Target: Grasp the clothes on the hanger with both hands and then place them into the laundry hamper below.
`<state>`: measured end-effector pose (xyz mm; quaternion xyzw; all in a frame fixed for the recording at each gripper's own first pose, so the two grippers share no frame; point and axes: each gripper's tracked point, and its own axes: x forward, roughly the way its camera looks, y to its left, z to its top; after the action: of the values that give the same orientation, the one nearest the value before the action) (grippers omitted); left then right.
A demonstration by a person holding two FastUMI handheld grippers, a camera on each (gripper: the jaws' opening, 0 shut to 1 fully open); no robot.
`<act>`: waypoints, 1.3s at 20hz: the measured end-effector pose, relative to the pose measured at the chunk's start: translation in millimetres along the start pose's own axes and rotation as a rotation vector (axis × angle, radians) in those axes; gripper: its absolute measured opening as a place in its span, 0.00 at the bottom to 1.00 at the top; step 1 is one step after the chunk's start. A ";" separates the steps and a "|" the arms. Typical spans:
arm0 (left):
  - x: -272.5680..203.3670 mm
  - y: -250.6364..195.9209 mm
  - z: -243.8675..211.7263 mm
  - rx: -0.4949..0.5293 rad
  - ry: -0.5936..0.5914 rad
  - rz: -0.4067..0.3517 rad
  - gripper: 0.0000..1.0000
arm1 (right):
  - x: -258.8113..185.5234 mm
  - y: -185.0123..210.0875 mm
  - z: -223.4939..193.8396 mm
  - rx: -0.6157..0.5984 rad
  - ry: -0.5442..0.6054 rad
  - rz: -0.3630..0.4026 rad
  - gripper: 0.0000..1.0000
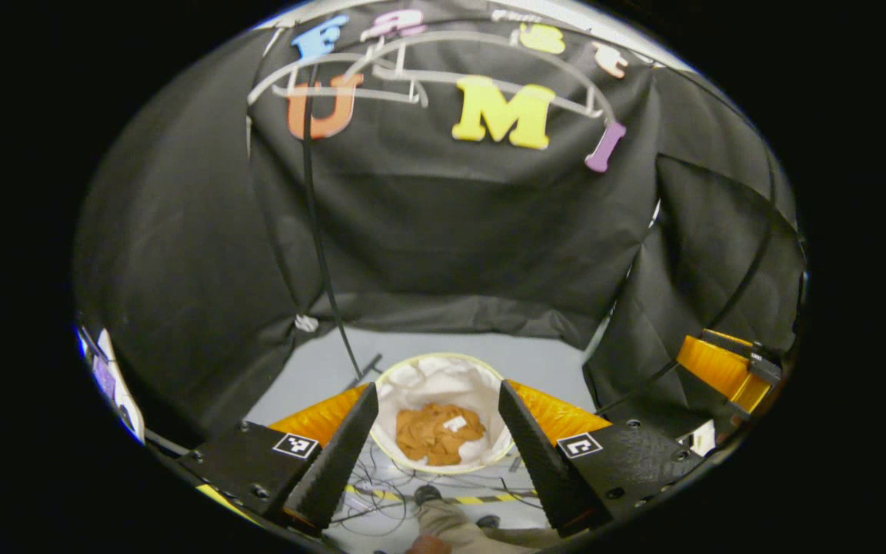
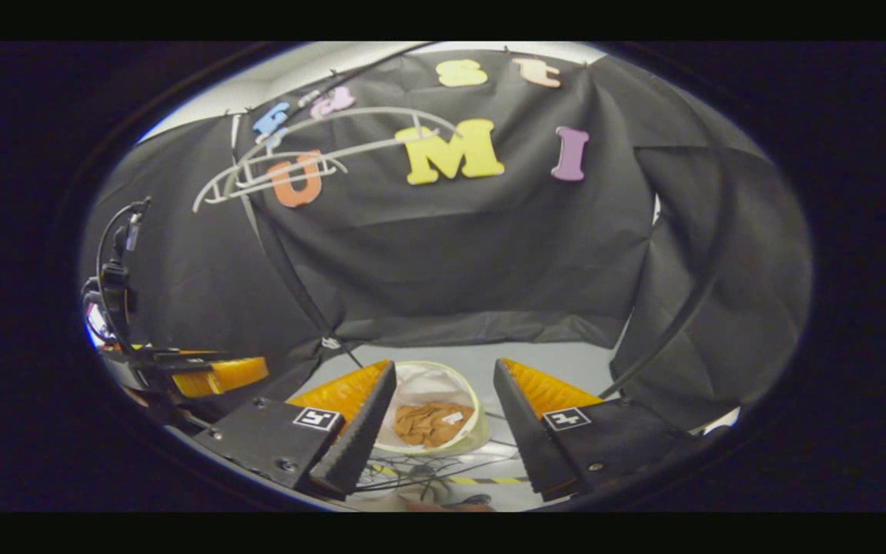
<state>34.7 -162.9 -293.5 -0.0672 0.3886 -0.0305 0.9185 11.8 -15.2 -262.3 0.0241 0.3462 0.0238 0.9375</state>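
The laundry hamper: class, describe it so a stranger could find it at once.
Start at the black cloth wall and drop to the grey floor at its foot. There stands the laundry hamper, round, pale-rimmed and white-lined. Nothing else there is a round tub with crumpled orange-brown clothes inside.

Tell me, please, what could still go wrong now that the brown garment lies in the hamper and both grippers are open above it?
1. Cables lie tangled on the floor beside the laundry hamper; a foot could catch one and tip it.
2. The hanger rack is overhead, so a raised left gripper or right gripper might knock it.
3. The brown garment sits bunched, so any piece left over the rim is hard to rule out.
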 end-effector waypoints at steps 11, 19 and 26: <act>-188.3 -18.8 115.6 0.052 -0.569 0.071 0.95 | -144.3 -8.3 122.1 0.014 -0.435 0.032 0.92; -209.1 -17.0 122.9 0.099 -0.651 0.072 1.00 | -192.5 -35.8 131.6 -0.033 -0.529 -0.105 0.92; -212.1 -2.0 133.8 0.118 -0.688 0.084 1.00 | -208.3 -30.3 146.9 -0.106 -0.619 -0.127 0.92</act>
<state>-16.9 -128.6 -50.4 -0.0044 0.0564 0.0093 0.9984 -49.9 -62.5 -17.6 -0.0404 0.0436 -0.0250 0.9979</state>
